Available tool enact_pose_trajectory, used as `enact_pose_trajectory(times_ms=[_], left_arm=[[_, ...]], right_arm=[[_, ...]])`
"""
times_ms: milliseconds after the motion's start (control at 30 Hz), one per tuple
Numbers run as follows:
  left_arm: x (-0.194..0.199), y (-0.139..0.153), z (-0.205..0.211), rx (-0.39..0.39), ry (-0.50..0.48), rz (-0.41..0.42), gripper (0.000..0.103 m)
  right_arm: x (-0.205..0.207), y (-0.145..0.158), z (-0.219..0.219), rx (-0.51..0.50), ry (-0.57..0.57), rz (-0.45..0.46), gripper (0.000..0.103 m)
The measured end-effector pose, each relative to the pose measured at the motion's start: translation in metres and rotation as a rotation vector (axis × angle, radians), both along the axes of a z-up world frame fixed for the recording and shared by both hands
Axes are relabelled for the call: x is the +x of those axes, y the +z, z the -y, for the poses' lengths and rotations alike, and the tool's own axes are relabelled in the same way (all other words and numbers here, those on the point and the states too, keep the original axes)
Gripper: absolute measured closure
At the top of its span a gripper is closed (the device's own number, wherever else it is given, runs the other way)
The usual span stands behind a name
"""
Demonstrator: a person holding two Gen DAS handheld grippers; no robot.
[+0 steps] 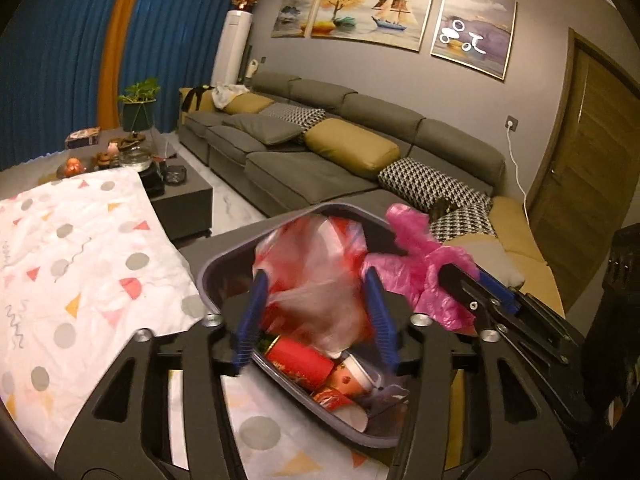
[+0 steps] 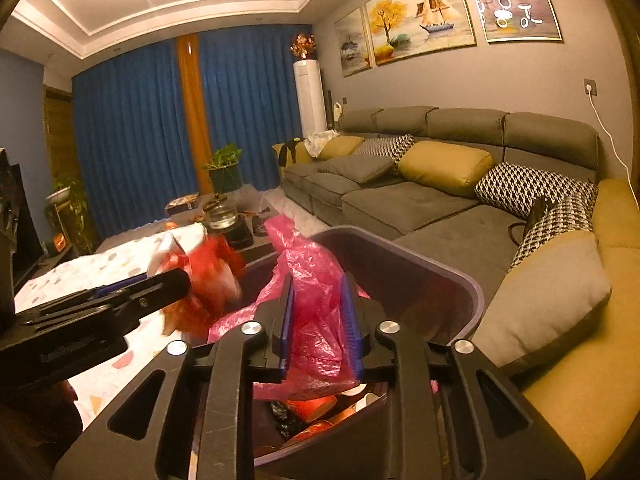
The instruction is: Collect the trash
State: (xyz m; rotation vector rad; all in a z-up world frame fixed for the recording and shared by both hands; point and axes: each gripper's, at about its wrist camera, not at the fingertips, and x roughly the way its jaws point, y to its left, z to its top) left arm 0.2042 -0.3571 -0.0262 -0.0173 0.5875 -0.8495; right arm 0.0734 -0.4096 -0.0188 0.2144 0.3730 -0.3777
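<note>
While both bags hang over the grey plastic trash bin (image 1: 208, 276), already part-filled, the left gripper (image 1: 316, 316) fingers stand open around the red-and-white plastic bag (image 1: 316, 264); the right gripper (image 2: 320, 320) fingers pinch the pink plastic bag (image 2: 312, 280). Release remains.

Both wrist views look down closely into the trash bin (image 1: 240, 256), sofa (image 2: 400, 200) behind.

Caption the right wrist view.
Right gripper holds a crumpled pink plastic bag over the grey plastic trash bin.
</note>
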Motion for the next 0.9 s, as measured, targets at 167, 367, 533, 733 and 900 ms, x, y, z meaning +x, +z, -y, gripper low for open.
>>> enact_pose_trajectory(times_ms=[167,367,533,733,900], left_arm=[[0.007,-0.004,-0.006,-0.002,0.045,-0.019,0.023],[0.0,-0.002,-0.032,0.011,0.152,0.015,0.008],[-0.014,-0.001,-0.066,0.074,0.271,0.064,0.006],[-0.039,0.006,-0.11,0.131,0.402,0.124,0.006],[-0.064,0.013,-0.15,0.161,0.49,0.15,0.006]], right_arm=[[0.003,-0.005,0.007,0.013,-0.008,-0.013,0.066],[0.0,-0.001,0.009,0.012,-0.015,-0.012,0.044],[-0.014,0.005,-0.003,-0.012,-0.024,0.001,0.018],[-0.027,0.009,-0.038,-0.067,0.021,-0.02,0.005],[-0.033,0.012,-0.068,-0.083,0.053,-0.041,0.005]])
